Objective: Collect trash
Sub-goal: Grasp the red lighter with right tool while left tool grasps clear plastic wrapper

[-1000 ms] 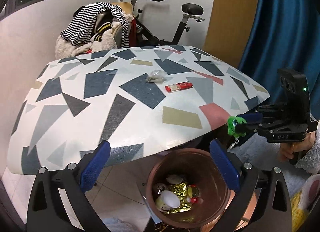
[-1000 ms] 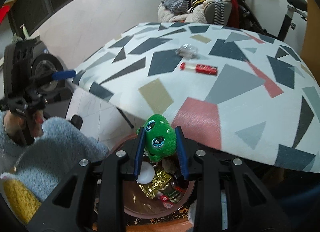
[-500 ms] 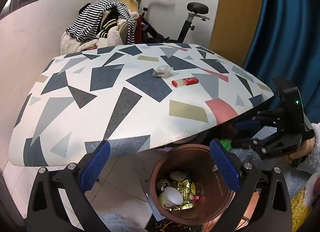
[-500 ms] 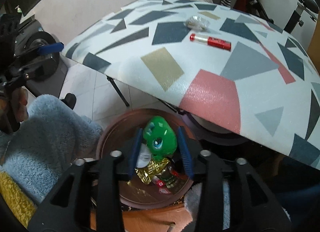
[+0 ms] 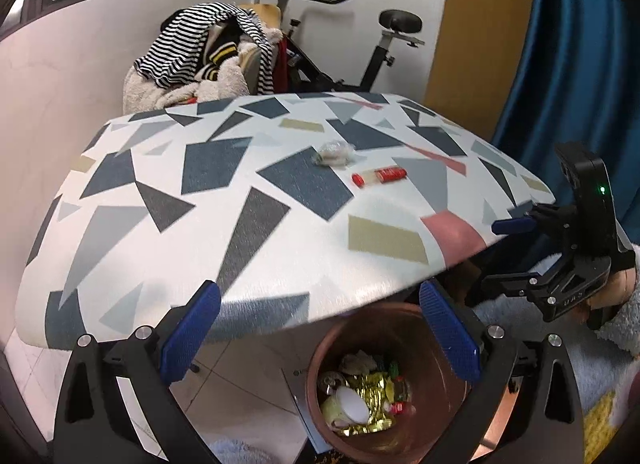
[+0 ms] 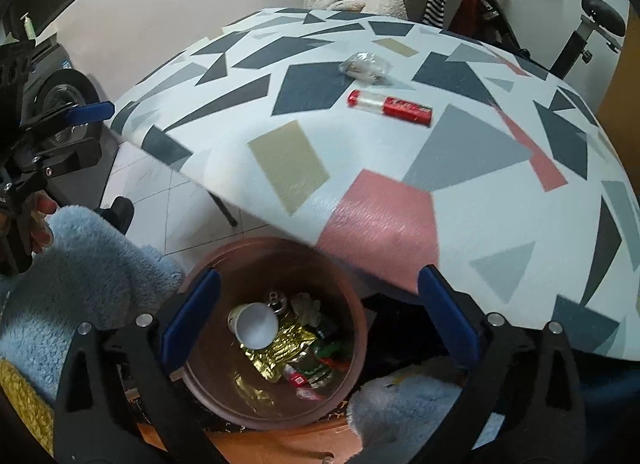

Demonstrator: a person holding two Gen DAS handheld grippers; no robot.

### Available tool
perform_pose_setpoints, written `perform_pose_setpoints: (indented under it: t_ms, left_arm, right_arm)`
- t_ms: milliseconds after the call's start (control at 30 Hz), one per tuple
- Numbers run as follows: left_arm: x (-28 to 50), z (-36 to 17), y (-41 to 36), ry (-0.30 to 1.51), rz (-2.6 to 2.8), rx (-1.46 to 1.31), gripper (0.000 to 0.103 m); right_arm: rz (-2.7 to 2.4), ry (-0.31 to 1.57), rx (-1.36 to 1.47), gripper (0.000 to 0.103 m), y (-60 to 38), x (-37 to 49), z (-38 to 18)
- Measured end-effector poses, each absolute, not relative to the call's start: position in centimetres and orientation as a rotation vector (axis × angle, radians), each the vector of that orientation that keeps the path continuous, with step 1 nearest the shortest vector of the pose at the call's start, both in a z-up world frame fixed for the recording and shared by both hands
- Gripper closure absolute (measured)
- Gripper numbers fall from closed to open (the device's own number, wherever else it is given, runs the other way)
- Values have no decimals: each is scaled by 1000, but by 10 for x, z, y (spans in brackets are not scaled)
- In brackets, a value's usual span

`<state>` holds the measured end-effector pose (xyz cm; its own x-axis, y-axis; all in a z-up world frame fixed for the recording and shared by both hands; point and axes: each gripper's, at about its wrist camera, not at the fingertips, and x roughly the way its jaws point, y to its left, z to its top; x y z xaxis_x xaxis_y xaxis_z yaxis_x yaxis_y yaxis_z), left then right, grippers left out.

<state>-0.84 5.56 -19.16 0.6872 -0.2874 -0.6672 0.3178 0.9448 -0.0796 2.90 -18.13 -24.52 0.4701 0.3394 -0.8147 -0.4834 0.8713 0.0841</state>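
left gripper (image 5: 320, 340): fingers spread, holding nothing, hangs at the table (image 5: 120, 256) edge by the bin (image 6: 352, 304) | right gripper (image 6: 318, 320): fingers spread, empty, poised over the bin mouth, likely for dropping | bin: cup, gold foil, wrappers inside | clear wrapper (image 6: 365, 66), red tube (image 6: 390, 107): on the table, well ahead of both grippers

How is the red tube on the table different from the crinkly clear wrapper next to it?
The red tube is long, straight and bright red with a clear end; the wrapper is a crumpled, see-through lump. The tube lies nearer the bin, the wrapper farther back. Both rest on the table, uncollected.
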Motion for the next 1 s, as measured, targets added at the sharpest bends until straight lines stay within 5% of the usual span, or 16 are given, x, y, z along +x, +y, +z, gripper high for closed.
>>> perform_pose_setpoints:
  t_ms: [1000]
  left_arm:
    - [50,-197,79,743,-315,-11,6]
  right_arm:
    - [359,976,54,6,-188,152,-245]
